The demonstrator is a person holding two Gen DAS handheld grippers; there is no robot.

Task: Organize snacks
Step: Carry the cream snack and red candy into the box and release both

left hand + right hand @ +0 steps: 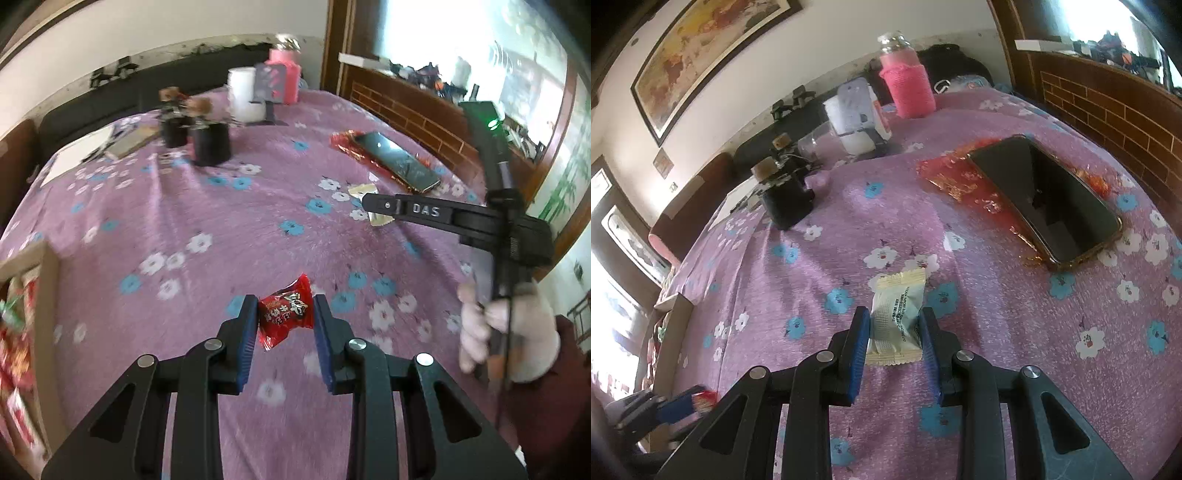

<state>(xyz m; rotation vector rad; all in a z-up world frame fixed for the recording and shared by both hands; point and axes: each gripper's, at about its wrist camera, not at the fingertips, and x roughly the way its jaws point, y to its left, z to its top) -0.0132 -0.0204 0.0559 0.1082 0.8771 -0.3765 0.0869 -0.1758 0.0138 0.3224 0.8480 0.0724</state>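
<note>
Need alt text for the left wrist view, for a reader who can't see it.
The left gripper is shut on a red candy above a purple floral cloth. To the right, a gloved hand holds the right gripper by a pale packet.

A phone (pixel 1045 199) lies on a foil wrapper (pixel 960 173), right of the jars (pixel 786 199).
</note>
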